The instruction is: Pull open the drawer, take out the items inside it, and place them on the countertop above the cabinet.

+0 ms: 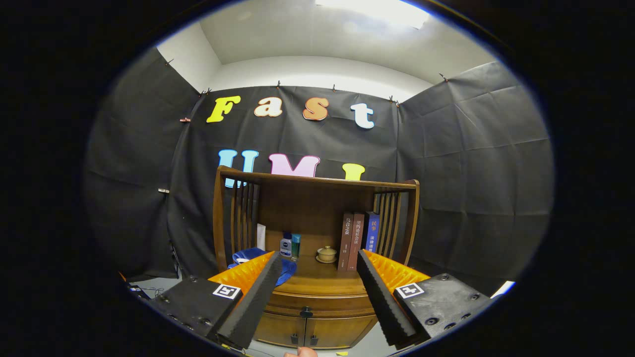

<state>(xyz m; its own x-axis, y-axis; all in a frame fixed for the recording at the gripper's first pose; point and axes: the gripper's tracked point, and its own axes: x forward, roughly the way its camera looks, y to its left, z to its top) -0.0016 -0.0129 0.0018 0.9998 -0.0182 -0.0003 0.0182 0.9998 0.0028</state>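
The gripper [315, 297] hung open, empty; best to descend squarely onto the drawer knob [306, 312] at six o'clock.

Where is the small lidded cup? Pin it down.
In the gripper view the small lidded cup sits on the cabinet countertop, between the bottles and the upright books, beyond the open tongs.

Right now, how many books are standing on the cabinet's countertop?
3. The books stand side by side at the countertop's right end, beyond the open gripper: two brown books, then a blue book against the slatted side. None seem hidden.
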